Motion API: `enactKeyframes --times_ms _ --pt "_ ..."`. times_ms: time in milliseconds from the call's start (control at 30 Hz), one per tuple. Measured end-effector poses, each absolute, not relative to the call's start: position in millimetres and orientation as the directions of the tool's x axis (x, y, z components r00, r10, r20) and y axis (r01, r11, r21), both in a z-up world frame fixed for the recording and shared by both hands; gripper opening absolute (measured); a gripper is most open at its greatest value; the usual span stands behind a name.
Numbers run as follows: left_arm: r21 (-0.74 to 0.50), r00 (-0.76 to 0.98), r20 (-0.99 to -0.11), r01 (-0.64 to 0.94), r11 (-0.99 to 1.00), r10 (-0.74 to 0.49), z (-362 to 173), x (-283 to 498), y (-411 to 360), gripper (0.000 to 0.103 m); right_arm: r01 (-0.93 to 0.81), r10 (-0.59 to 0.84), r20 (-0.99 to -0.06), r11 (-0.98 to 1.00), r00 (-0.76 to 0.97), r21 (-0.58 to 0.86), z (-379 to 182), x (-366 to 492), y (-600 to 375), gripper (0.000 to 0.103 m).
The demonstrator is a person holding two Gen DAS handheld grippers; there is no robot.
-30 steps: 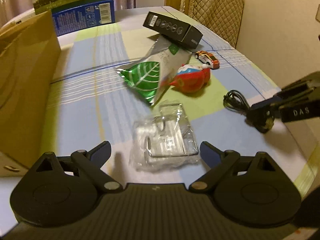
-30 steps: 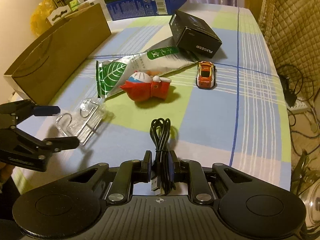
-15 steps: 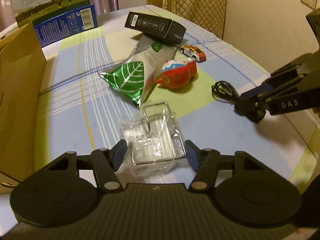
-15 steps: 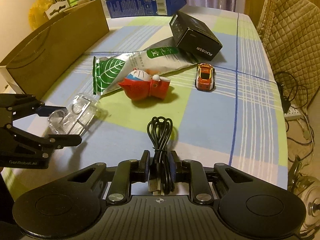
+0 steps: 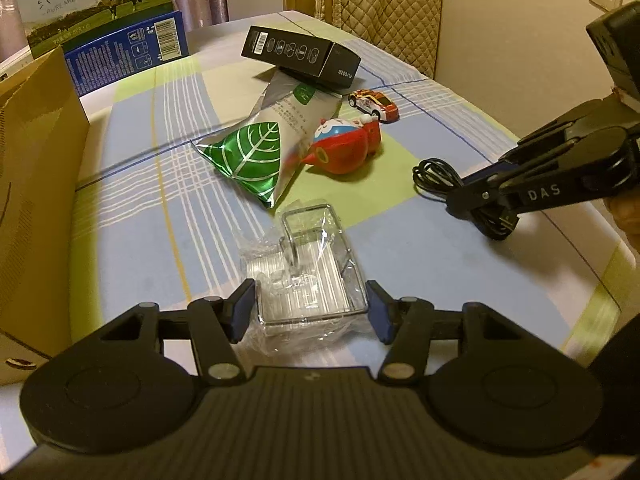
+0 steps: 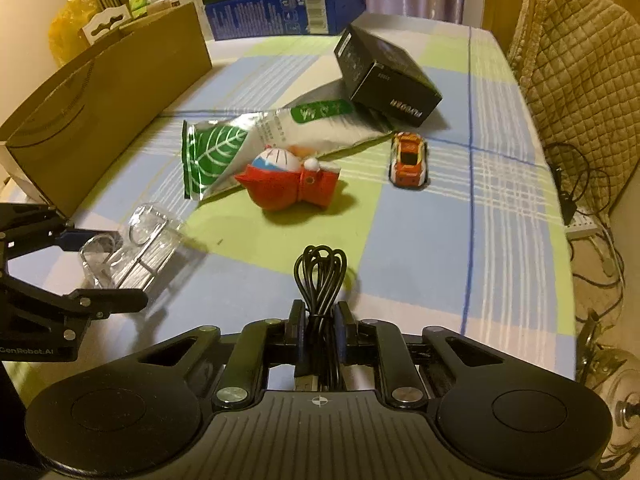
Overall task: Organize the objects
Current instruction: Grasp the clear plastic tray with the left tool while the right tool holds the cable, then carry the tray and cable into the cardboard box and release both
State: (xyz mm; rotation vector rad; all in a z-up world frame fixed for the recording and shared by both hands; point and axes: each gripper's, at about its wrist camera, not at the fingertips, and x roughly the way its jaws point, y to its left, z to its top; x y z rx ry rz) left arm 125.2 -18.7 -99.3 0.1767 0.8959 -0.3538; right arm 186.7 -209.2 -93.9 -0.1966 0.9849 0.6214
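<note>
- Left gripper (image 5: 311, 310): jaws closing around the clear plastic-wrapped wire rack (image 5: 310, 268), which lies on the checked tablecloth (image 5: 132, 216) near the front edge; whether the pads are already pressing cannot be told.
- Grip should be taken on the rigid wire frame, not the loose film, or slip is likely.
- Right gripper (image 6: 318, 330): clenched on the coiled black USB cable (image 6: 320, 270).
- Cable to be kept pinched at the bundle's middle so loops are not shed.
- Tall brown cardboard box (image 5: 36, 184) at left is judged the likely bin; rack to be lifted clear before being swung over.

Count: 1 black box (image 5: 300, 54), 1 green leaf pouch (image 5: 264, 148), 1 red figurine (image 5: 344, 146), 1 toy car (image 5: 374, 103), 1 coiled cable (image 6: 320, 276), 1 clear wrapped hook (image 5: 308, 276), 1 cardboard box (image 6: 104, 104), 1 milk carton (image 5: 100, 20).
</note>
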Motion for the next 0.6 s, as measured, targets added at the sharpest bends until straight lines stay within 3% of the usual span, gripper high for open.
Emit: enactKeyframes --times_ms 600 --pt "-0.008 0.668 -0.696 0.361 0.932 -0.265 0.4 98.2 8.7 0.053 -0.530 0.439 -0.742 0.837 0.506 0.134 20.4 135.3 -190.2 0.011"
